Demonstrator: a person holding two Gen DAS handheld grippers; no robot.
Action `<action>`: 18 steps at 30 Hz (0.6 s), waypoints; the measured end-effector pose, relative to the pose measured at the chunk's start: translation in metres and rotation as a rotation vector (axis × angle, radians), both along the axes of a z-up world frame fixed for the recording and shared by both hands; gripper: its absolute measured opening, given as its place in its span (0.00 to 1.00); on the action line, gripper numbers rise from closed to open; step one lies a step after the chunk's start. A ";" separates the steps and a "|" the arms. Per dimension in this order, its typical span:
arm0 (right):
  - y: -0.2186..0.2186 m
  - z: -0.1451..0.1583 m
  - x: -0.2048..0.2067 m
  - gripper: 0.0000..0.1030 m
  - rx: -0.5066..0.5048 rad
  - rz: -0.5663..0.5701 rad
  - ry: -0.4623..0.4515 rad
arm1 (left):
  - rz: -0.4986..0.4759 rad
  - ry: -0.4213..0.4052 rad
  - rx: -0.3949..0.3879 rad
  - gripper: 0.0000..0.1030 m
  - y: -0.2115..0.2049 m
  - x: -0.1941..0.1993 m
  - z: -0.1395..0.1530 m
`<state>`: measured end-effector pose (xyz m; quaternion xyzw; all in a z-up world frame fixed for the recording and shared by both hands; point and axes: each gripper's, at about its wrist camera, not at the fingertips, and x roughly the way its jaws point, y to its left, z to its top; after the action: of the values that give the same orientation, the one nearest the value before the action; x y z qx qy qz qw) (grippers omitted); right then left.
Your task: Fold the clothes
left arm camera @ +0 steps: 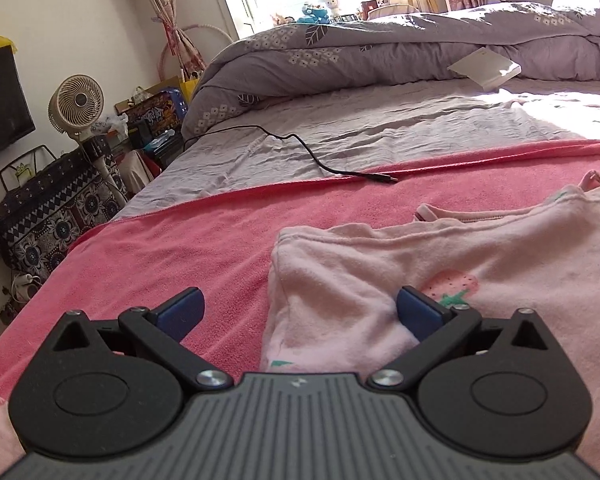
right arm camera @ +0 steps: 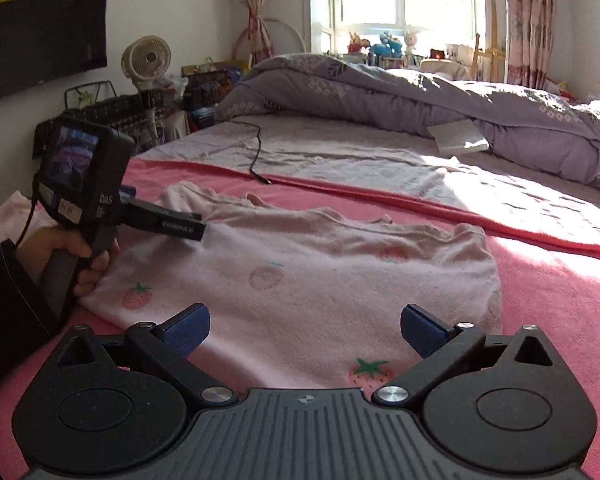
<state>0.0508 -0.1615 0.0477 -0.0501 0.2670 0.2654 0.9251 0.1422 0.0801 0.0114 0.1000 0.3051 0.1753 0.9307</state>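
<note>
Left wrist view: our left gripper [left arm camera: 300, 312] gapes over the pink strawberry shirt's [left arm camera: 480, 276] left edge. Our right gripper [right arm camera: 305, 330] hovers spread above its near hem, on the pink blanket [right arm camera: 560, 300].

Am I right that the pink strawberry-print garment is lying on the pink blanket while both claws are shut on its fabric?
Not quite: both claws are open, gripping nothing. The left wrist view shows the left claw spread at the edge of the strawberry-print garment, and the right wrist view shows the right claw spread above it. The garment does lie on the pink blanket.
</note>
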 end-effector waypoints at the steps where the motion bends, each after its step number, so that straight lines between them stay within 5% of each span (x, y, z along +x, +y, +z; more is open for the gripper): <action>1: 0.014 -0.005 0.007 1.00 -0.036 -0.021 0.007 | -0.001 0.000 -0.003 1.00 0.001 0.000 0.000; 4: 0.047 -0.030 0.018 1.00 -0.205 -0.078 0.097 | -0.004 -0.002 -0.014 1.00 0.002 -0.001 0.000; 12: 0.032 -0.045 -0.010 1.00 -0.126 -0.164 0.090 | -0.013 -0.016 0.025 1.00 -0.005 -0.007 0.001; 18: 0.032 -0.046 -0.011 1.00 -0.111 -0.168 0.079 | -0.129 -0.039 0.052 1.00 -0.030 -0.034 0.018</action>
<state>0.0399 -0.1298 0.0019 -0.0681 0.3206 0.1734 0.9287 0.1080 0.0497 0.0295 0.1401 0.2752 0.1246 0.9429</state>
